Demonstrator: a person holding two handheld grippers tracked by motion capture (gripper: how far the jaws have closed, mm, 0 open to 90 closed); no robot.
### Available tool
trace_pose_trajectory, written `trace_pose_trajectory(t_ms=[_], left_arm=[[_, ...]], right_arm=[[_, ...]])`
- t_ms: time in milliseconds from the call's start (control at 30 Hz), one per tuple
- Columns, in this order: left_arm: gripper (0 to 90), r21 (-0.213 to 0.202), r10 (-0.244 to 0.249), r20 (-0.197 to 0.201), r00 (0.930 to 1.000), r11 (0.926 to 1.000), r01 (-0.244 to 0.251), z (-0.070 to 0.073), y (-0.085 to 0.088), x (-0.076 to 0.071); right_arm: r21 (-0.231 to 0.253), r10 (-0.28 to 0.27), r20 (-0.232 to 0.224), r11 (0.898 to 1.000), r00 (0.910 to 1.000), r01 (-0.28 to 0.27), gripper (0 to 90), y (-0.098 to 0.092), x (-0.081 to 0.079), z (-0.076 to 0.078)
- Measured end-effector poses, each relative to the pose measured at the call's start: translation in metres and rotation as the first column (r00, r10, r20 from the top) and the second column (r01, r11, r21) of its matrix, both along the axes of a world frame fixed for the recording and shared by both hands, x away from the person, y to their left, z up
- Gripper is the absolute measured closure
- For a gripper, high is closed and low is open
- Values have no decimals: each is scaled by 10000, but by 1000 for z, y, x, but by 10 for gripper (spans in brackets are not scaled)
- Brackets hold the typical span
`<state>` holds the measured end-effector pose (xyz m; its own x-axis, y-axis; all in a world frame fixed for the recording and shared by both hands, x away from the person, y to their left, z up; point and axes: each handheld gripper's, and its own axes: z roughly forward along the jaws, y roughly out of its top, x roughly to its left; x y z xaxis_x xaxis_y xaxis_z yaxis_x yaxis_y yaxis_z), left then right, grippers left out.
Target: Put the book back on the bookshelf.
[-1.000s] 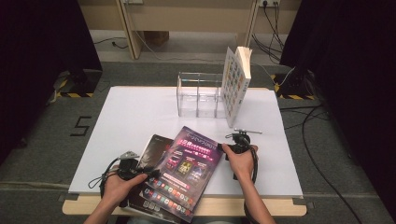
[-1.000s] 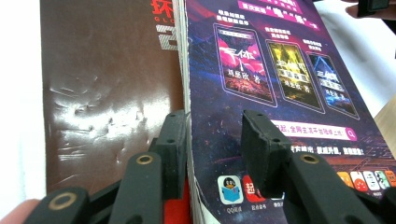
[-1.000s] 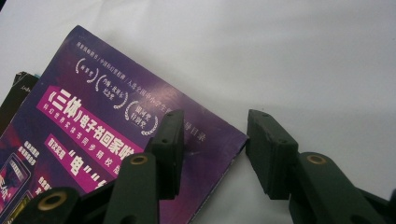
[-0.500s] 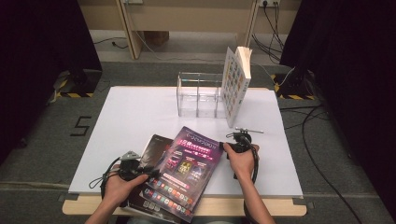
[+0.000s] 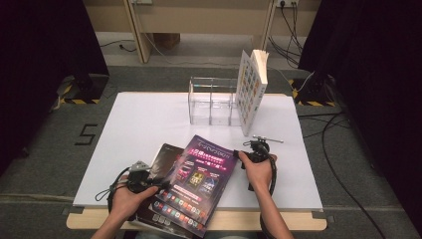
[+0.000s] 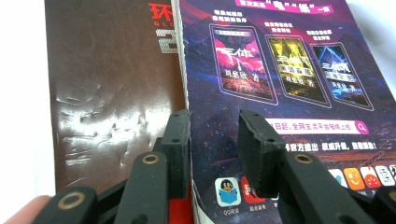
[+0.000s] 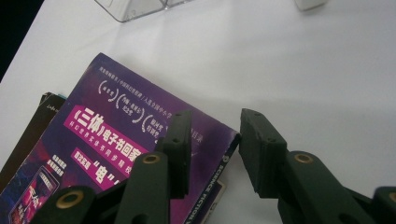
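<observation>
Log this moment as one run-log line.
left gripper: jaws just closing astride purple magazine left edge | right gripper: jaws astride its top right corner | brown magazine: underneath | clear organizer: behind

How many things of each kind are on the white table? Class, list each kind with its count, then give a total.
Magazines lying flat: 2 (purple magazine, brown magazine)
Books standing upright: 1 (book)
Clear plastic holders: 1 (clear holder)
Total: 4
</observation>
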<state>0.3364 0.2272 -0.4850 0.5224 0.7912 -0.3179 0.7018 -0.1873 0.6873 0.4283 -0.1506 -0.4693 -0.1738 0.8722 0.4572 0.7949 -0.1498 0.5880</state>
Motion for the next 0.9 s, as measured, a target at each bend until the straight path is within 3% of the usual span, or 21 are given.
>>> trace_pose_trajectory(t_ms=[367, 467, 633, 767, 833, 900], left_arm=[[647, 104, 54, 43, 10000, 9999, -55, 0, -2, -1], [648, 83, 59, 29, 10000, 9999, -59, 0, -2, -1], [648, 112, 76, 49, 10000, 9999, -76, 1, -2, -1], [649, 113, 88, 40, 10000, 9999, -89, 1, -2, -1], [650, 127, 88, 33, 10000, 9999, -89, 1, -2, -1], [651, 123, 95, 38, 9999, 9999, -96, 1, -2, -1]], right_arm=[[309, -200, -27, 9993, 9998, 201, 631, -1, -4, -1], [645, -290, -232, 9975, 9993, 304, 624, -2, -5, -3], [722, -309, -406, 9968, 9987, 338, 623, -1, -7, -5], [746, -230, -363, 9969, 9991, 257, 633, 0, -9, -6], [1299, 224, -752, 9914, 9969, -125, 631, 3, -10, -8], [1131, 471, -736, 9928, 9962, -386, 619, 10, -13, -9]])
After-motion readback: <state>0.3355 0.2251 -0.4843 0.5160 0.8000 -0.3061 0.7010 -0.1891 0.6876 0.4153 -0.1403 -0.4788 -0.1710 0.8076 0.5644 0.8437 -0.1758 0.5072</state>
